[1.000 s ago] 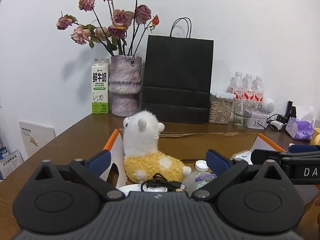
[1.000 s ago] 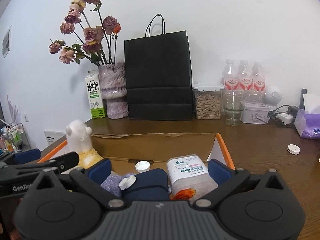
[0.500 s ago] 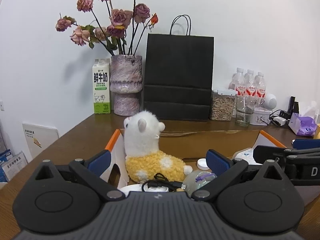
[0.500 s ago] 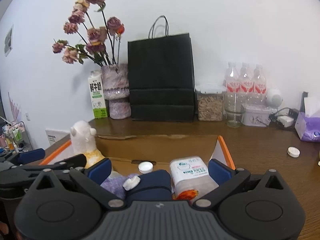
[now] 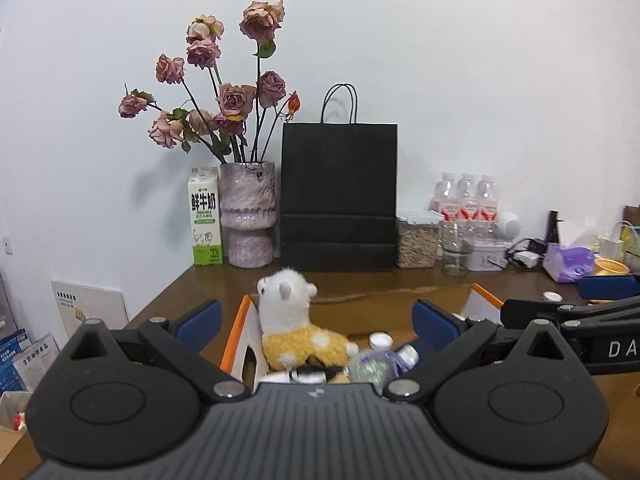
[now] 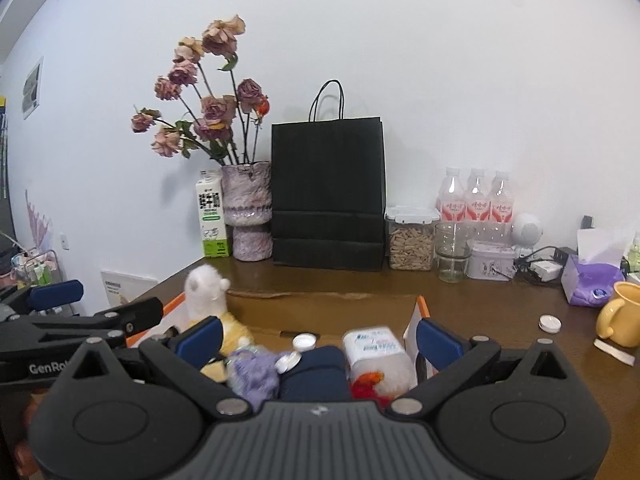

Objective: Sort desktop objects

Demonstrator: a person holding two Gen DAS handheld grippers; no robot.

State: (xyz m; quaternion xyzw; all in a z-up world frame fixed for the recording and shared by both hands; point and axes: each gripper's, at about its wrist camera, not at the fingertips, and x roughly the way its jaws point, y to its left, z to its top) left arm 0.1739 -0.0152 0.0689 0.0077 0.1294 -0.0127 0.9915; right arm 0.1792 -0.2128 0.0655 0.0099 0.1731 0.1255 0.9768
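Both grippers are hovering over the orange-edged cardboard box (image 5: 478, 294) at the near edge of the wooden desk (image 6: 480, 312), and both are standing wide with nothing between the fingers: the left gripper (image 5: 316, 318) is looking down at the box's left end, the right gripper (image 6: 318, 336) at its right end.

Much of the sorting appears done. Already lying in the box are a white-and-yellow plush alpaca (image 5: 294, 328) propped at its 9 o'clock end, a crumpled clear bottle (image 5: 376, 364), a loose white cap (image 6: 304, 341), a purple fuzzy item (image 6: 254, 374), a dark blue pouch (image 6: 314, 372) and a white canister (image 6: 374, 346) whose label is too blurred to read.

Still waiting on the desk toward 3 o'clock of the box are a small white lid (image 6: 549, 323), a yellow mug (image 6: 622, 314) and a purple tissue pack (image 6: 590, 284); whether these belong to the job is a judgement.

Readable writing: the milk carton (image 5: 205, 220) at 11 o'clock is showing "鲜牛奶"; the left gripper's body, seen from the right wrist, is reading "GenRo", and the right one's, seen from the left wrist, "DA".
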